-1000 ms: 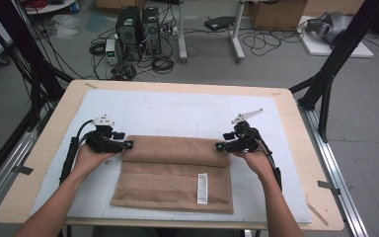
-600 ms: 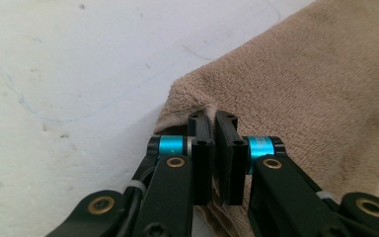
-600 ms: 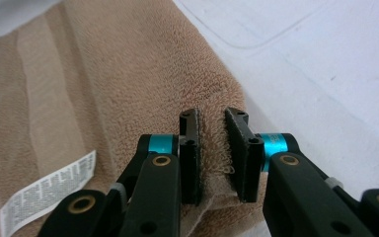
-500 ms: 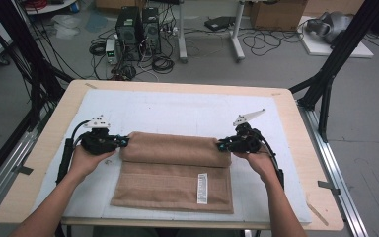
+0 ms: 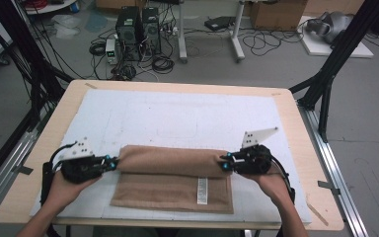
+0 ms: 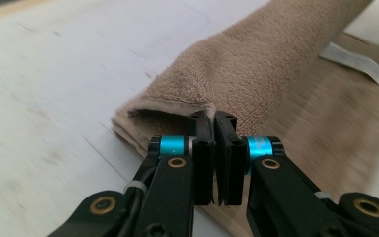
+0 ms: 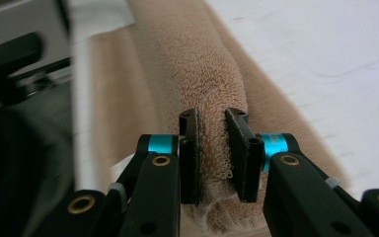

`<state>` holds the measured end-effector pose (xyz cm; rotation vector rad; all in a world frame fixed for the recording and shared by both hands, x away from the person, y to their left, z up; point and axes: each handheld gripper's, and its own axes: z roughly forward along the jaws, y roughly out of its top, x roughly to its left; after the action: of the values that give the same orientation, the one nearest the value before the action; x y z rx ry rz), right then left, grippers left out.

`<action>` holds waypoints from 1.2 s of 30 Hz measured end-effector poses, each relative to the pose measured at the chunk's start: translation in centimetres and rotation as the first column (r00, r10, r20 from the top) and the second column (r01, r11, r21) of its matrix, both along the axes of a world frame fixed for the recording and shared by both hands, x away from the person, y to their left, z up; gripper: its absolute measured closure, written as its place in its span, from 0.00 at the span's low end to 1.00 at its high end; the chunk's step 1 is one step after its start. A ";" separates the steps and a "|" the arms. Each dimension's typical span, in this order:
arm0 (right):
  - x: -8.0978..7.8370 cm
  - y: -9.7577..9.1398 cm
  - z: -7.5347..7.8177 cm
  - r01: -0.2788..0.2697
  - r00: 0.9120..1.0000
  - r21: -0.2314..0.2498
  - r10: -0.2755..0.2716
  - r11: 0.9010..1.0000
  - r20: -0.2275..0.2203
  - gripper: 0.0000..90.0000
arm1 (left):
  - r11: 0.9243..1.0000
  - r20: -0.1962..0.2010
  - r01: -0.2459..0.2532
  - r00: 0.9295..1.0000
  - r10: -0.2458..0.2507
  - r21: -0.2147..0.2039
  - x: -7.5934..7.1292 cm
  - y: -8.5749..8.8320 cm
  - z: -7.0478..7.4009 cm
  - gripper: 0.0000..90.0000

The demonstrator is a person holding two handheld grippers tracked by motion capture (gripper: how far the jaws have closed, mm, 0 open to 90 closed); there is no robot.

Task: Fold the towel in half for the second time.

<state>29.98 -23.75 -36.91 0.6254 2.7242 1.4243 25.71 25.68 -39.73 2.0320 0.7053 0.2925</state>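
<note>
Left gripper (image 6: pixel 213 121): jaws just closed, near shut, pinching thin edge of tan towel (image 5: pixel 172 160). Right gripper (image 7: pixel 213 118): clamped on thick fold. Risk: thin left pinch likely slipped, fold sagged unevenly.

High view: fixed above the person's side, looking forward and down over the whole table (image 5: pixel 286 106) to the floor and computers (image 5: pixel 137 24) beyond; far off. Left gripper view: rides low on the left gripper (image 6: pixel 213 123), looking along its jaws, very near the towel (image 6: pixel 276 64). Right gripper view: the same on the right gripper (image 7: pixel 212 121), facing along the fold from the other end. Shared by all three: the brown towel on the white mat (image 5: pixel 177 116).
</note>
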 end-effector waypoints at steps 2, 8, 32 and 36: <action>-1.3 -0.1 -0.3 -0.045 0.999 0.003 0.045 0.999 -0.017 0.74 | 1.000 -0.015 -0.003 1.000 0.003 0.008 -1.1 0.4 -0.5 0.82; -2.1 -1.1 -0.5 0.006 1.000 0.016 -0.005 1.000 -0.013 0.68 | 0.999 -0.025 -0.037 0.999 0.037 -0.011 -1.0 0.7 -0.6 0.62; 0.1 0.2 -2.4 0.039 0.999 -0.076 -0.040 0.996 -0.018 0.60 | 0.989 -0.099 0.146 0.985 -0.145 0.009 -0.6 0.0 1.0 0.73; 1.1 -0.1 -2.0 0.096 0.995 -0.089 -0.096 0.991 0.007 0.57 | 0.995 -0.060 0.099 0.993 -0.100 -0.012 0.6 0.3 2.5 0.66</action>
<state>31.07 -23.82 -38.93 0.7384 2.6976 1.2736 26.36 26.01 -37.27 2.0676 0.6389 0.1704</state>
